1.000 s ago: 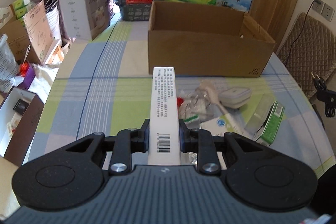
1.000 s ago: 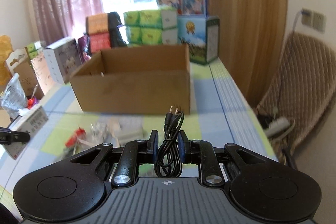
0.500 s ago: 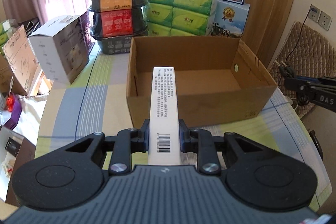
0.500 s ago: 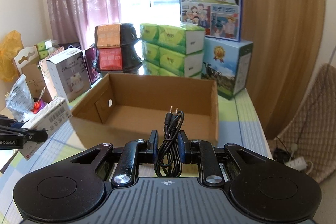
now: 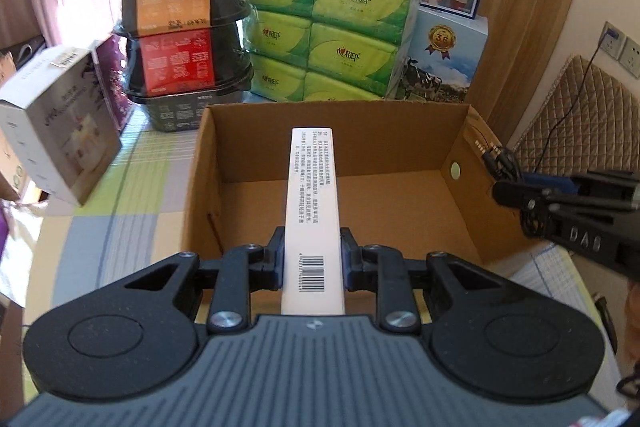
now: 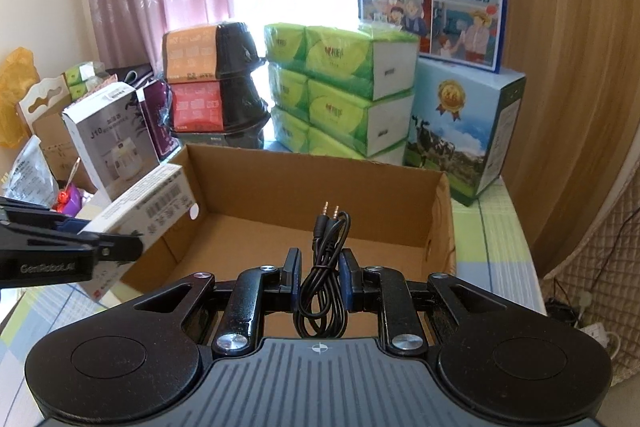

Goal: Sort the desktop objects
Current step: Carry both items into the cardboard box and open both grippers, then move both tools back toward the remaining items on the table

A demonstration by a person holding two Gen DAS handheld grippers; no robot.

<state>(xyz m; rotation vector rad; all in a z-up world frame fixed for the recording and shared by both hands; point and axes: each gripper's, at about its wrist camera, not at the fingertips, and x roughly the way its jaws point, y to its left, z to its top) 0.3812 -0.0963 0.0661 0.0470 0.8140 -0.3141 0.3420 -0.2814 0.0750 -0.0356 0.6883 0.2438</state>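
Two grippers are hanging side by side over one open brown cardboard box (image 5: 340,195), each carrying something for sorting. The left gripper (image 5: 313,259) is squeezing a long white carton with a barcode and small print (image 5: 314,203) between its jaws, which are parted only as far as the carton's narrow width; the carton is sticking straight forward along the fingers, so its far end is already reaching out over the box floor, which appears bare. The right gripper (image 6: 320,269) is nearly closed around a coiled black audio cable with two gold plugs (image 6: 325,247), pinched at the middle of the bundle so the loops are staying together instead of trailing; the plugs are pointing ahead, above the box interior. Gripping both items near their rear ends is probably leaving the front parts free to drop cleanly once the jaws part. Behind the box, green tissue packs (image 5: 332,23), stacked black bowls with orange and red labels (image 5: 180,35) and a blue milk carton box (image 6: 460,131) are crowding the checked tablecloth (image 5: 120,195), which is likely why the box is sitting near the front.
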